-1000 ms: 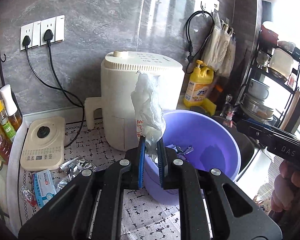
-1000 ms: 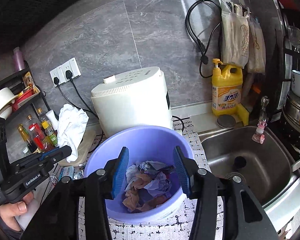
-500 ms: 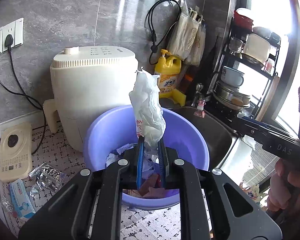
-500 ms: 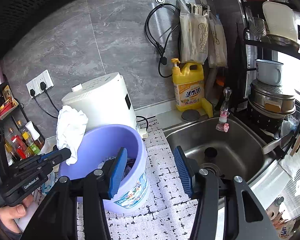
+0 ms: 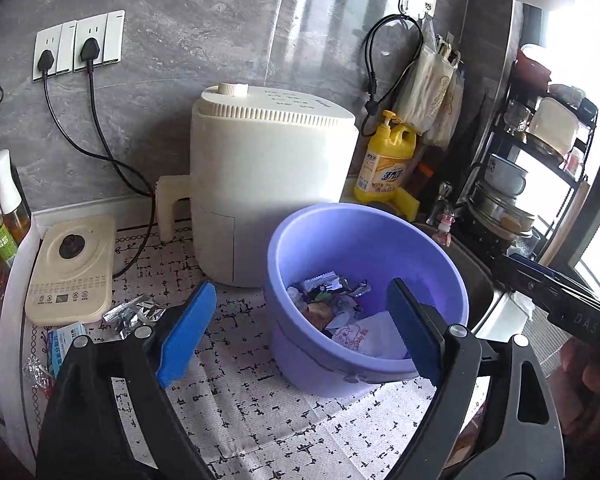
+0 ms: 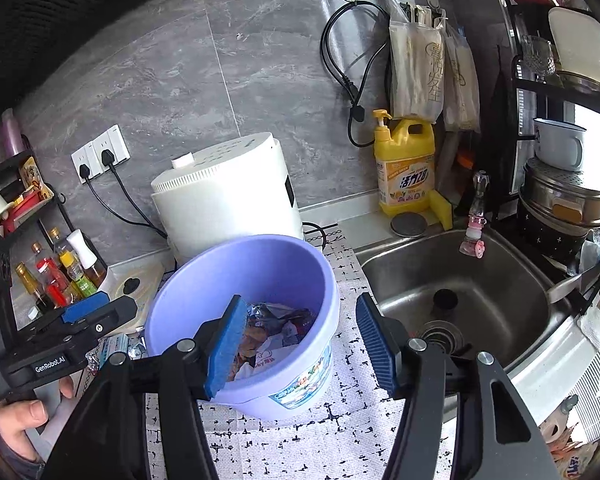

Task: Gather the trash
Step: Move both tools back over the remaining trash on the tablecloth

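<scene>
A purple plastic tub (image 5: 440,264) stands on the patterned mat and holds crumpled trash, with a white wrapper (image 5: 366,336) lying on top; it also shows in the right wrist view (image 6: 260,256). My left gripper (image 5: 300,332) is open and empty, just in front of the tub's near rim. My right gripper (image 6: 300,344) is open and empty over the tub's right side. A silver foil wrapper (image 5: 134,314) and a small blue-and-white packet (image 5: 66,340) lie on the mat left of the tub.
A white air fryer (image 5: 268,176) stands behind the tub. A cream induction plate (image 5: 74,268) and bottles (image 5: 0,216) are at the left. A steel sink (image 6: 472,292) lies to the right, with a yellow detergent bottle (image 6: 406,168) and a dish rack (image 6: 560,184).
My left gripper opened and let go of the white crumpled wrapper, which now lies in the tub. The left gripper pulled back to the left. The right gripper swung back over the tub.
</scene>
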`<action>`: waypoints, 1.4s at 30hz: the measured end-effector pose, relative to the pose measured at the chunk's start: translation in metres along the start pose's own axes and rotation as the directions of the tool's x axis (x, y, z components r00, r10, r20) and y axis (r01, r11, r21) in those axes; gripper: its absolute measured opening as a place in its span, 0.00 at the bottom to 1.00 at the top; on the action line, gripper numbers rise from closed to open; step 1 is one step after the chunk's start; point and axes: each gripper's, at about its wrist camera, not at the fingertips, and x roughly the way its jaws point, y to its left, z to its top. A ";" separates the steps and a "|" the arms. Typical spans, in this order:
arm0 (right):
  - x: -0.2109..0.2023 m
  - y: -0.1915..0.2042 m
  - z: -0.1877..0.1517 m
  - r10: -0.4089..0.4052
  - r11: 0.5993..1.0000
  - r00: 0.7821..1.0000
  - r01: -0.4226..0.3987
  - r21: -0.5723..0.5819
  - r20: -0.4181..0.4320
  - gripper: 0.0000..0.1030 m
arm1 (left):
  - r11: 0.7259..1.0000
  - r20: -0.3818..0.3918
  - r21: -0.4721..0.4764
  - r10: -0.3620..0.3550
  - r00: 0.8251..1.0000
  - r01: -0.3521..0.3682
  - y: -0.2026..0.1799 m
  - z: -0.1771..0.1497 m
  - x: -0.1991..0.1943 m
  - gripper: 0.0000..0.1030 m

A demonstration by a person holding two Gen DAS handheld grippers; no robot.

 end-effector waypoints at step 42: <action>0.065 0.226 -0.036 0.482 0.762 0.821 -0.565 -0.318 -0.305 0.83 | 0.788 -0.028 -0.415 0.489 0.872 -0.455 0.178 -0.100 -0.145 0.92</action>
